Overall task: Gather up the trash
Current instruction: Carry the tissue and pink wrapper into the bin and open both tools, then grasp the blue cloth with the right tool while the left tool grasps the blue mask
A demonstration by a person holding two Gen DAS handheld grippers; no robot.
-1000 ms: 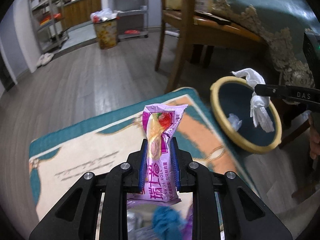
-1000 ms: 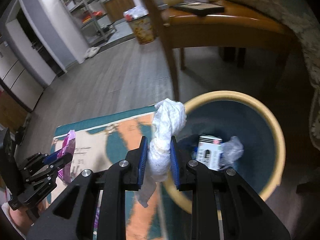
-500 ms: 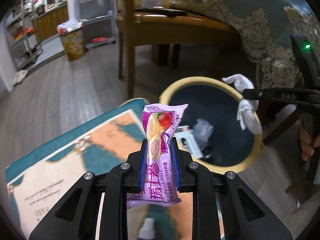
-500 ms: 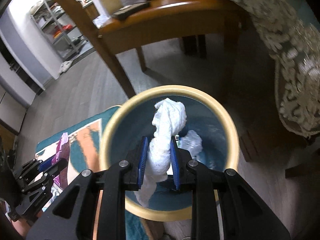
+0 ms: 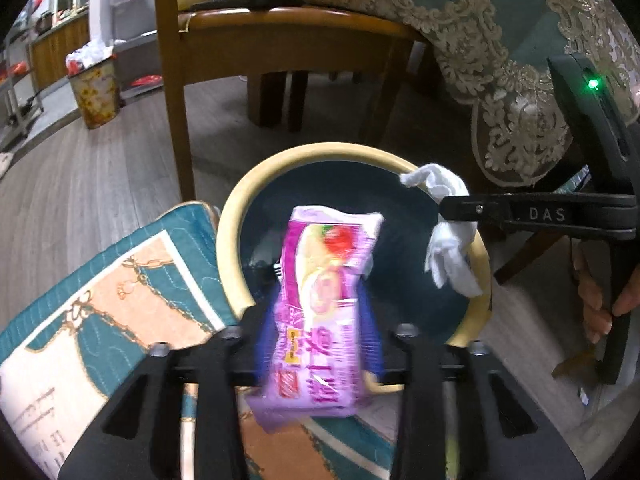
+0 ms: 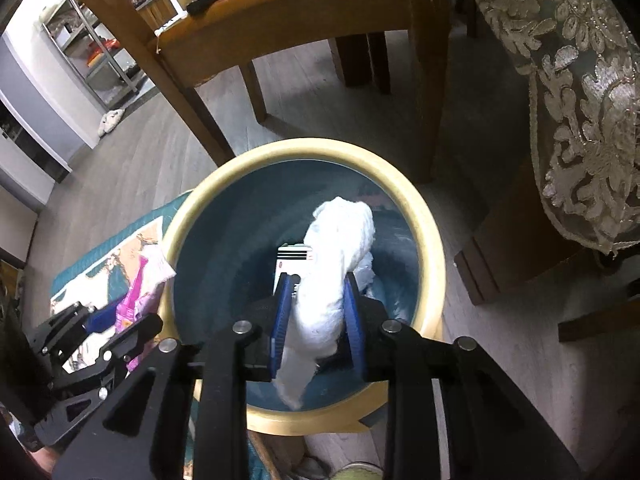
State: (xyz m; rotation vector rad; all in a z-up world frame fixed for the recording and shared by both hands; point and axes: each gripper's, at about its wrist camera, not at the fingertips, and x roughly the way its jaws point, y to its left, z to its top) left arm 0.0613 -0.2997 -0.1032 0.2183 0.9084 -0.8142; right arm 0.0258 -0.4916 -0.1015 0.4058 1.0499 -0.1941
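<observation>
A round bin with a yellow rim and dark teal inside stands on the floor; a white box and crumpled plastic lie in it. My left gripper hangs over the bin's near rim. Its jaws are opening and the pink Swiss-roll wrapper sits loose and tilted between them, blurred. My right gripper is over the bin's middle. Its jaws are opening too, with a white crumpled tissue still filling the gap between its pads. From the left wrist view the tissue hangs over the far rim.
A wooden chair stands just behind the bin, and a table draped in a lace-edged cloth is to the right. A patterned rug lies left of the bin. A flowered bin stands far off. A person's hand holds the right gripper.
Both grippers have moved over the bin. The left jaws have spread and the wrapper has loosened and tilted. The right jaws have widened slightly around the tissue.
</observation>
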